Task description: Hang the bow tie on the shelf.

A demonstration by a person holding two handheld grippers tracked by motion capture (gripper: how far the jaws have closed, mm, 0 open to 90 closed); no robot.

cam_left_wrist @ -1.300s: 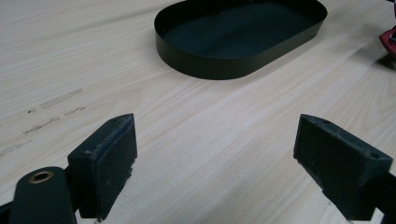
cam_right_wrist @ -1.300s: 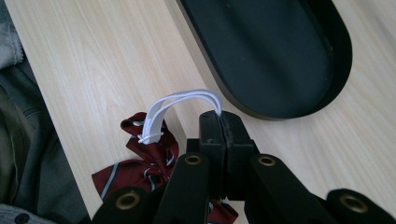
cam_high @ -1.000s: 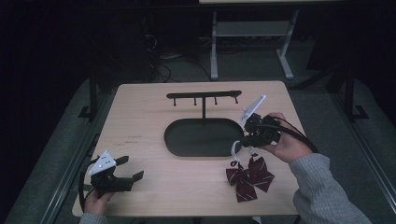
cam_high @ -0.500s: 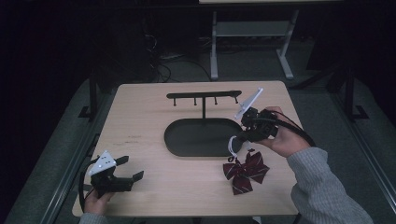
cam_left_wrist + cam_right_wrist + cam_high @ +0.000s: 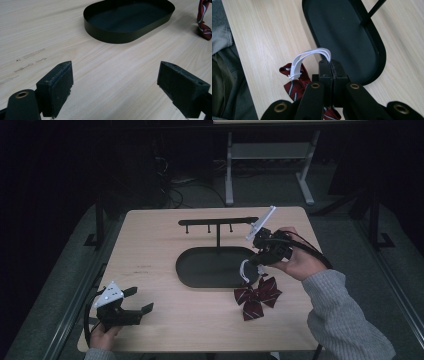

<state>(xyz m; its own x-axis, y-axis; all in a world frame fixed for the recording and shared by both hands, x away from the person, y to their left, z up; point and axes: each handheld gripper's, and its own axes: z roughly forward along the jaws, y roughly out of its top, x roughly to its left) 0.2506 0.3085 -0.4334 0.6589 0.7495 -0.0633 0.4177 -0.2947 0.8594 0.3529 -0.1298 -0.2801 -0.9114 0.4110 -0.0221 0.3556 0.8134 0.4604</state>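
A dark red striped bow tie (image 5: 257, 296) lies on the table just right of the black oval tray (image 5: 186, 270), partly raised by its white elastic strap (image 5: 243, 268). My right gripper (image 5: 251, 264) is shut on that strap, at the tray's right end. In the right gripper view the strap (image 5: 309, 55) loops out of the closed jaws of the gripper (image 5: 331, 63), with the bow tie (image 5: 294, 86) hanging below them. My left gripper (image 5: 140, 300) rests open at the front left of the table, nothing between its fingers (image 5: 56, 82).
A black stand with a hooked crossbar (image 5: 217, 222) rises from the tray's far side; its pole (image 5: 372, 11) shows in the right gripper view. The tray (image 5: 112, 35) is bare inside. A person's grey sleeve (image 5: 345, 315) reaches in from the lower right. Dark floor surrounds the table.
My right gripper has lifted a little and shifted toward the tray, pulling the bow tie by its strap up and leftward. The left gripper has stayed still.
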